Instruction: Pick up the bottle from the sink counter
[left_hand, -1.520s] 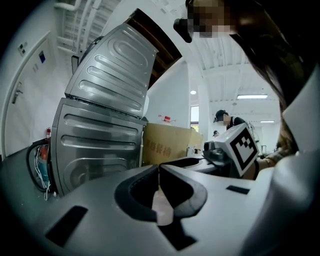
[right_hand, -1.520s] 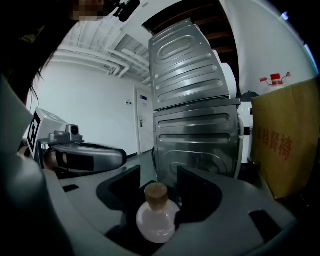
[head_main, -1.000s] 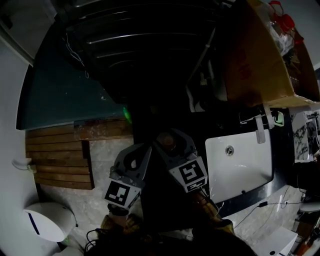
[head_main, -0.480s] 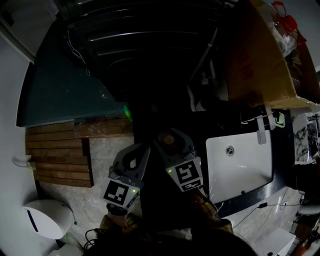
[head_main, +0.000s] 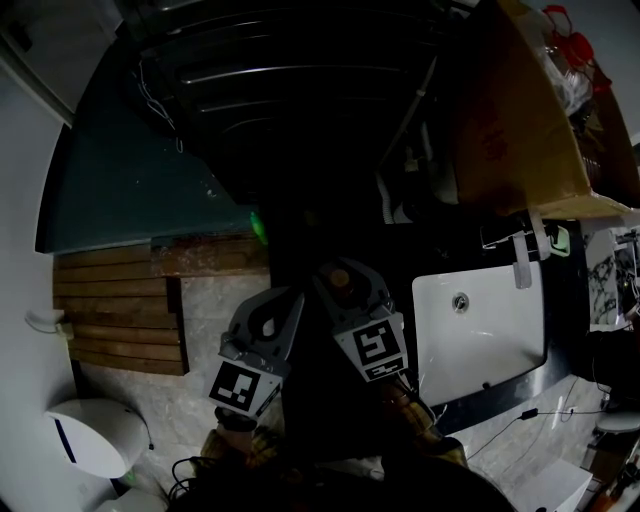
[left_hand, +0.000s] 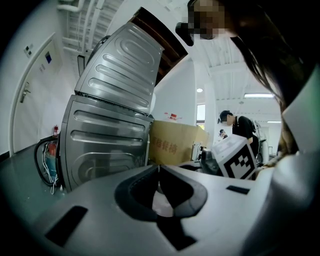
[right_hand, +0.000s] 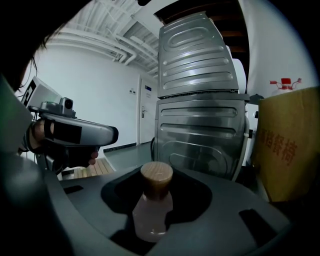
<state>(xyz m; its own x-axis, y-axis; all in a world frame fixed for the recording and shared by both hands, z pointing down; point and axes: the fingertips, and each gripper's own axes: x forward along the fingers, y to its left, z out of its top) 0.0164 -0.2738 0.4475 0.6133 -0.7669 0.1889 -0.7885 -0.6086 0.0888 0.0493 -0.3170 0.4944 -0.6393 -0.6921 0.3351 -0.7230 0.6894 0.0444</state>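
Note:
The bottle (right_hand: 152, 202) is small and pale, with a round wooden cap (right_hand: 156, 175). It stands upright between the jaws of my right gripper (right_hand: 157, 196). Those jaws are closing, and their inner edges touch the bottle's lower body on both sides. In the head view the cap (head_main: 340, 279) shows inside the right gripper (head_main: 338, 283), left of the white sink (head_main: 480, 330). My left gripper (head_main: 280, 305) hangs close beside it on the left. In its own view the left gripper (left_hand: 159, 167) has its tips together with nothing between them.
A grey ribbed metal appliance (right_hand: 200, 125) stands ahead, and a cardboard box (head_main: 510, 110) lies to its right. Wooden slats (head_main: 120, 320) and a white bin (head_main: 95, 440) lie on the floor at the left. A person (left_hand: 235, 122) stands far back.
Both grippers stay almost where they were. The bottle's cap remains inside the right gripper.

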